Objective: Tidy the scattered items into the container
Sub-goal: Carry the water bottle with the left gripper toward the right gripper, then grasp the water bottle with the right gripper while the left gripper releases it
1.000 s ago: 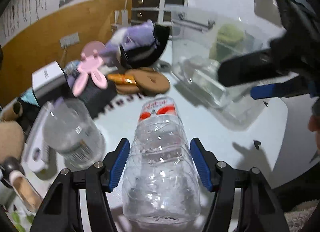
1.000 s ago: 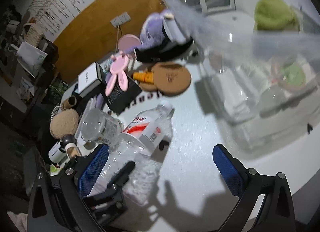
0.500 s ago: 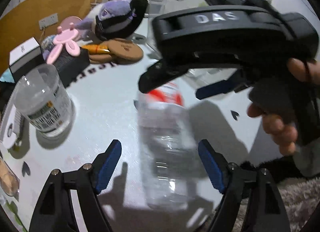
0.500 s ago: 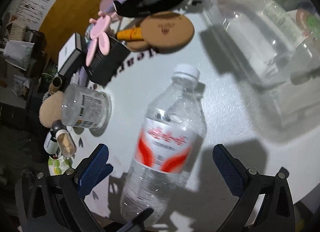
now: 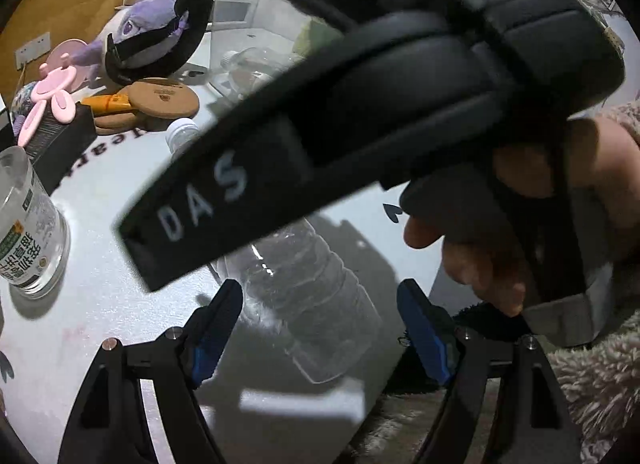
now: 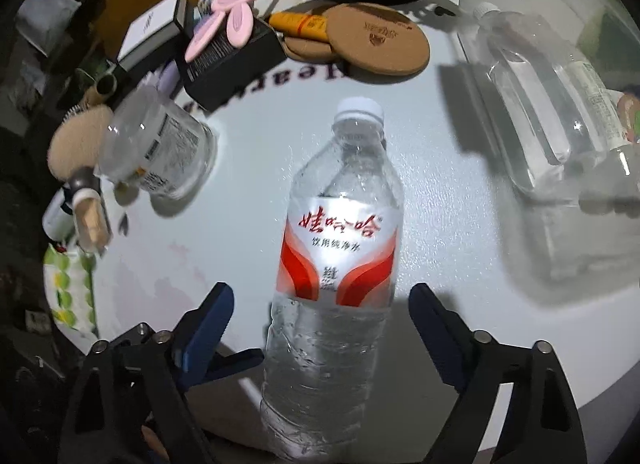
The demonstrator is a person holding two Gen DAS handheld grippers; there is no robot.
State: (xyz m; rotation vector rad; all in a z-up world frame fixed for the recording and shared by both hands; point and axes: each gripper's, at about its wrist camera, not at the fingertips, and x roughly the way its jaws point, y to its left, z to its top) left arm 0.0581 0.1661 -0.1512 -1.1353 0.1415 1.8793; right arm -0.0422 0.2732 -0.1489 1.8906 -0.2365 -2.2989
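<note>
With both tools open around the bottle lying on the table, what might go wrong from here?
1. The bottle is round, smooth and lying on its side; if the right tool closes off-centre, it may roll or squirt out.
2. The left tool also straddles the bottle, right beneath the right one, so the two could collide.
3. The bottle's base seems near the table edge, so a nudge might drop it.

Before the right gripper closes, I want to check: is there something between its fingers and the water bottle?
Nothing visible. The water bottle lies on the white table between the open right gripper fingers, with bare gaps on both sides.
</note>
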